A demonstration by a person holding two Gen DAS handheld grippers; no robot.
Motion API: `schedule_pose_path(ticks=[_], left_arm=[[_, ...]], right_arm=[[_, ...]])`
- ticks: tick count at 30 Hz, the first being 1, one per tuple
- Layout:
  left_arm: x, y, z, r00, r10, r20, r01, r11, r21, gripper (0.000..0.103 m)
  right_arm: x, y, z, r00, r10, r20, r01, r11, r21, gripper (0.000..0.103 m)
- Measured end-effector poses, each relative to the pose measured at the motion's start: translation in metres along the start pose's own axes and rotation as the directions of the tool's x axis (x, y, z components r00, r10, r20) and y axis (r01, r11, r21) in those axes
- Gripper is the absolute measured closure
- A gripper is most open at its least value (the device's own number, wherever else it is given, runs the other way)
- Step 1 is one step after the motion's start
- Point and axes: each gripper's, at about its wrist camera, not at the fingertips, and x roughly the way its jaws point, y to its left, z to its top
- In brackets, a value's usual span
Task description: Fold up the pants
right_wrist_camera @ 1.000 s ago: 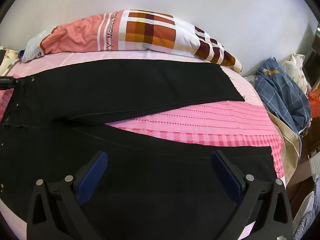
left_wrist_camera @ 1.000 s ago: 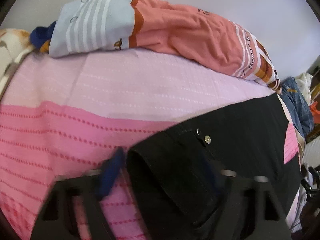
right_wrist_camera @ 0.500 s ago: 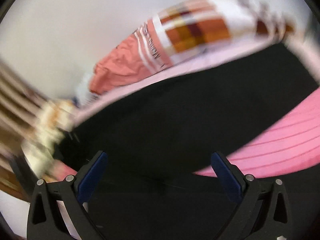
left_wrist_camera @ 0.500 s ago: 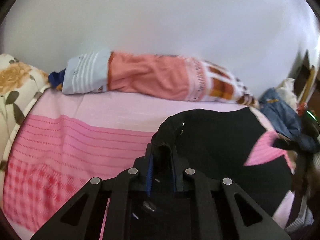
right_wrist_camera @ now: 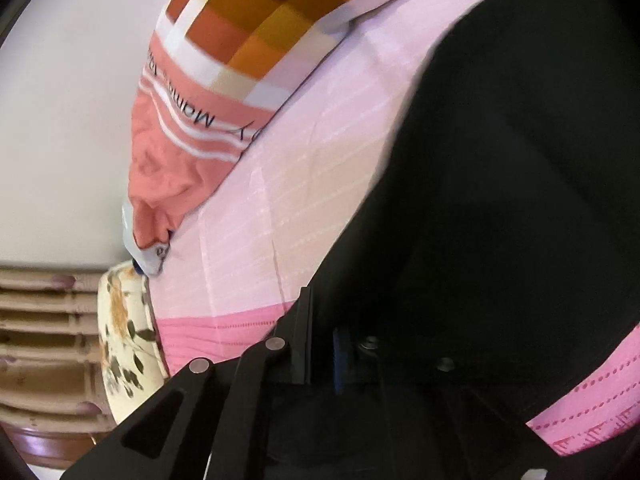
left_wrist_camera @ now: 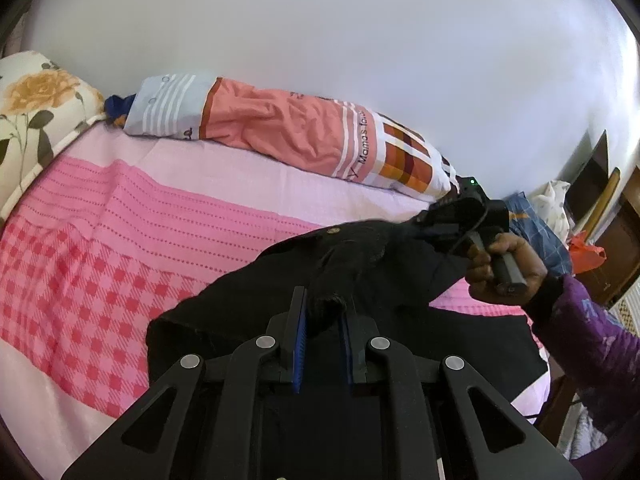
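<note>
The black pants (left_wrist_camera: 280,292) lie on the pink bed, their waistband with a metal button raised off the sheet. My left gripper (left_wrist_camera: 323,308) is shut on a bunched fold of the waistband. In the left wrist view my right gripper (left_wrist_camera: 436,220) is held in a hand at the right and grips the far side of the waistband. In the right wrist view my right gripper (right_wrist_camera: 324,344) is shut on the black pants (right_wrist_camera: 500,200), which fill the right half of the frame.
A pink checked and striped bedsheet (left_wrist_camera: 120,240) covers the bed. A long orange, white and checked pillow (left_wrist_camera: 288,136) lies along the white wall. A floral cushion (left_wrist_camera: 28,120) is at the left. Piled clothes (left_wrist_camera: 536,224) sit past the bed's right end.
Both grippers went from open to shut on the waistband. The waistband has lifted off the bed. The right gripper swung left toward the waist end.
</note>
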Motion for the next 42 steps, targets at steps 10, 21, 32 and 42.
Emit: schedule_pose_path(ticks=[10, 21, 32, 42], left_arm=[[-0.034, 0.027, -0.015, 0.997, 0.067, -0.040, -0.072, 0.989, -0.126, 0.087], [-0.058, 0.038, -0.105, 0.950, 0.249, -0.187, -0.275, 0.953, -0.126, 0.083], [-0.118, 0.015, -0.100, 0.870, 0.493, -0.026, -0.492, 0.861, -0.128, 0.034], [-0.045, -0.059, -0.066, 0.972, 0.222, -0.077, -0.228, 0.971, -0.075, 0.026]], right_arm=[[-0.102, -0.013, -0.155, 0.997, 0.037, 0.071, -0.024, 0.982, -0.186, 0.095], [-0.076, -0.093, -0.271, 0.989, 0.032, -0.142, -0.038, 0.999, -0.038, 0.097], [-0.187, -0.186, -0.247, 0.972, 0.136, 0.193, -0.166, 0.975, 0.148, 0.051], [-0.304, -0.324, -0.206, 0.854, 0.071, 0.515, -0.287, 0.891, 0.353, 0.060]])
